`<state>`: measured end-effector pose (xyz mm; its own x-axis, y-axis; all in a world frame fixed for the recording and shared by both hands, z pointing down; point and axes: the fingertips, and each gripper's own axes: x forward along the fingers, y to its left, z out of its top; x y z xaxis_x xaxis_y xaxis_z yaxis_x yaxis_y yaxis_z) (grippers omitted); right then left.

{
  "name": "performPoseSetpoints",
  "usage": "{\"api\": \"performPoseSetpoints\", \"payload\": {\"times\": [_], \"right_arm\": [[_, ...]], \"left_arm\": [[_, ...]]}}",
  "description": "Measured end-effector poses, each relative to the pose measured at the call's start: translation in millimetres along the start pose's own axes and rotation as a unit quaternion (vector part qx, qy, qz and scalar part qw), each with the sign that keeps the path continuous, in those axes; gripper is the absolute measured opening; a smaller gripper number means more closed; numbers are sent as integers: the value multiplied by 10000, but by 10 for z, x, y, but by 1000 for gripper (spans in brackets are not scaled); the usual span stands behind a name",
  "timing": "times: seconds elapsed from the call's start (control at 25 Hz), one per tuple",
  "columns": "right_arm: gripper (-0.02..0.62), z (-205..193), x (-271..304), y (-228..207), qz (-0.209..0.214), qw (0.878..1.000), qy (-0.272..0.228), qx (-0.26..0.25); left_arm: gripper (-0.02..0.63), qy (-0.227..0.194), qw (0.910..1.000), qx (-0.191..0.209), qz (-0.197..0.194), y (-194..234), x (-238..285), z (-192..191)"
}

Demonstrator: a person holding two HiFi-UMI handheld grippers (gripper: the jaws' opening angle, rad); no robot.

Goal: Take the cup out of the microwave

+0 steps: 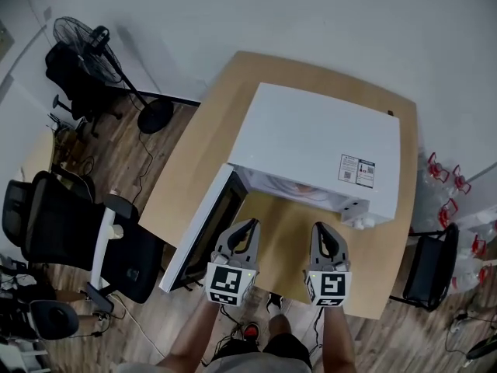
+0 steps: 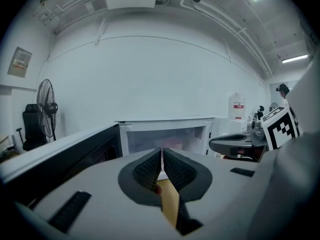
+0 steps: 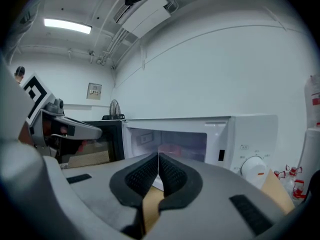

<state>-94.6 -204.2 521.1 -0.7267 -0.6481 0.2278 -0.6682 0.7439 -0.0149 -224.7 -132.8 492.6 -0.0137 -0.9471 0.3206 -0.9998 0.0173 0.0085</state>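
Note:
A white microwave (image 1: 311, 130) stands on a wooden table (image 1: 206, 142), its dark-windowed door (image 1: 203, 228) swung open to the left. Inside the lit cavity a reddish, blurred shape (image 3: 175, 149) shows; the left gripper view shows it too (image 2: 172, 145). I cannot make out a cup's outline. My left gripper (image 1: 250, 224) hangs in front of the opening near the door, its pads pressed together with nothing between them (image 2: 162, 151). My right gripper (image 1: 320, 228) is beside it, in front of the cavity's right half, likewise shut and empty (image 3: 158, 156). Both point at the opening, short of it.
The microwave's control knob (image 3: 254, 166) lies right of the cavity. Black office chairs (image 1: 70, 231) and a standing fan (image 1: 85, 41) are on the floor to the left. Red-capped water bottles (image 1: 446, 181) and another dark chair (image 1: 431, 266) stand to the right.

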Motion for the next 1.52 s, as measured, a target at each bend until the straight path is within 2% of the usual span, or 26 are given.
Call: {"api": "performPoseSetpoints", "payload": {"times": [0.28,0.48,0.72,0.88,1.0,1.16,1.52], "right_arm": [[20,-145,323,-78,-53,9999,125,-8],[23,-179,533,-122,-54,9997,136,189],[167,-275,811,-127,29,9988,249,430],[297,-336,998,-145,26,9982,334,489],[348,-379,1126,-161,12,9982,399,458],[372,-388,1269,-198,-122,9983,395,415],[377,-447,1522,-253,-189,9977,505,418]], "left_arm": [[34,117,9999,-60,27,95,245,-129],[34,153,9998,-76,84,174,323,-149],[34,193,9997,-131,86,201,399,-173],[34,219,9996,-179,74,194,444,-205],[34,240,9995,-196,89,200,485,-234],[34,244,9993,-231,145,264,523,-253],[34,321,9989,-268,199,347,623,-295]]}}
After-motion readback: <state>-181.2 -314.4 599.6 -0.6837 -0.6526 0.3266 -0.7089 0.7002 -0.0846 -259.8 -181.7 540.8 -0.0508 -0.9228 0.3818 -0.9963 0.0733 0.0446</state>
